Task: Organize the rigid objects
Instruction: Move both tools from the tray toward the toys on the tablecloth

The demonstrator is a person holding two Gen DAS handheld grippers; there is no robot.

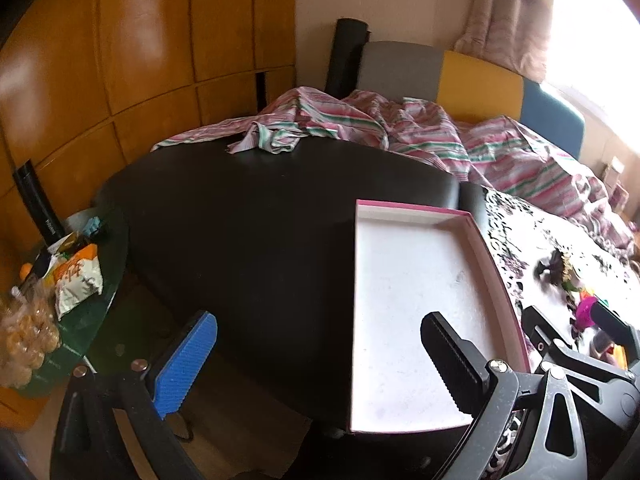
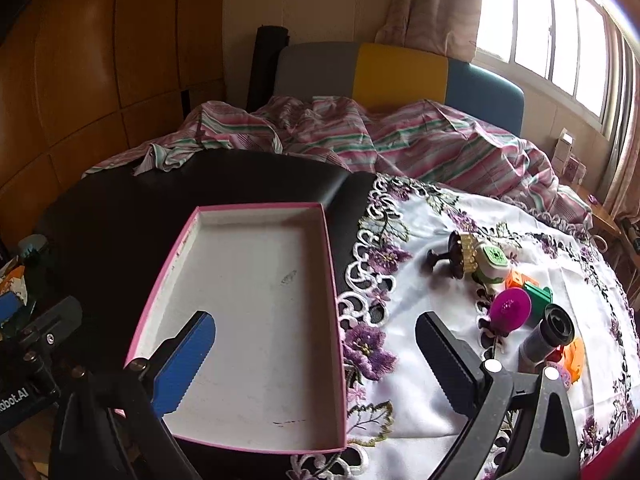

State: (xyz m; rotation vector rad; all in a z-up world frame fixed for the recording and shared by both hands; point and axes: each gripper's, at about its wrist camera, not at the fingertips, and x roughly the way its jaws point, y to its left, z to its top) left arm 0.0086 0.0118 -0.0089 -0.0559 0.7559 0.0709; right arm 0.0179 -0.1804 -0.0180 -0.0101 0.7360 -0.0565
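Tools: left tool (image 1: 320, 364) and right tool (image 2: 316, 364) both agape, empty | snack bags (image 1: 76, 276): left view only | window (image 2: 560, 36): right view only

Two matching black plastic grippers fill the foreground here. The left gripper (image 1: 320, 364) carries one blue ribbed finger pad (image 1: 185, 362) with a saw-toothed edge, and opposite it a black ribbed finger pad (image 1: 450, 364) of the same toothed cut. Silver round-headed screws (image 1: 498, 365) cap the pivots, and the black linkage arms have triangular cut-outs. The right gripper (image 2: 316, 366) is built alike: blue pad (image 2: 184, 364), black pad (image 2: 446, 364), silver screws (image 2: 492, 366). White lettering (image 2: 14, 397) ending in "obot.AI" shows on a black body at the right-wrist view's left edge.
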